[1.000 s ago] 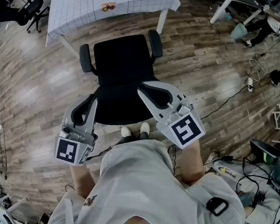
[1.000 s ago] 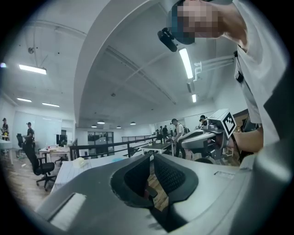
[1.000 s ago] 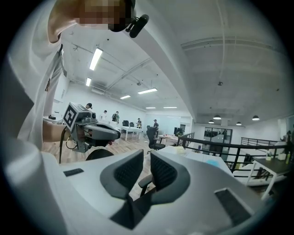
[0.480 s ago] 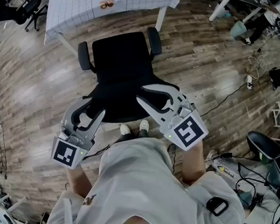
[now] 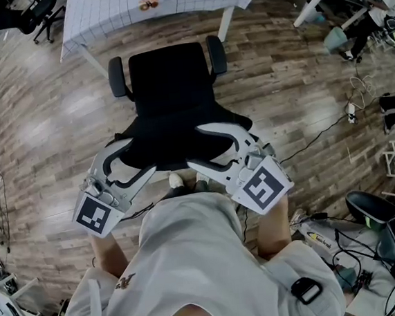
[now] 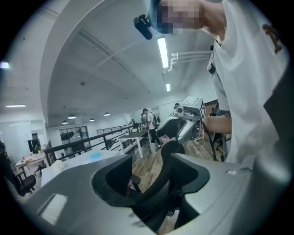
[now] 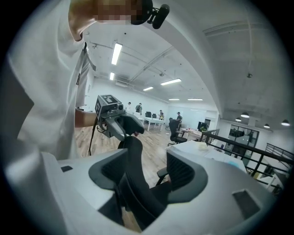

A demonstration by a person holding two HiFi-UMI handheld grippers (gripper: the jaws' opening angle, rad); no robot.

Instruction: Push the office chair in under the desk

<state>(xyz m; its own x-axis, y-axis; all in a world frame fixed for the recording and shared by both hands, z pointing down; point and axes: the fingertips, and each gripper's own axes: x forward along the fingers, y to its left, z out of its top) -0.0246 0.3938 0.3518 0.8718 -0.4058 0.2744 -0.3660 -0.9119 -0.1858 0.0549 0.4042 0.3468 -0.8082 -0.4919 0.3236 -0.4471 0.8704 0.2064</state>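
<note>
A black office chair (image 5: 169,80) with padded armrests stands just ahead of both grippers. The left gripper (image 5: 140,156) and the right gripper (image 5: 195,146) straddle the top edge of its backrest, their jaws opening with the backrest between them. Farther ahead stands a desk under a white checked cloth (image 5: 155,8), on a brown wood-plank floor (image 5: 281,90).

Both forearms extend forward beside the torso. Left gripper (image 5: 138,156) and right gripper (image 5: 195,146) angle inward toward each other. The 2 jaws of each are opening, with the chair back (image 5: 171,132) between them.
</note>
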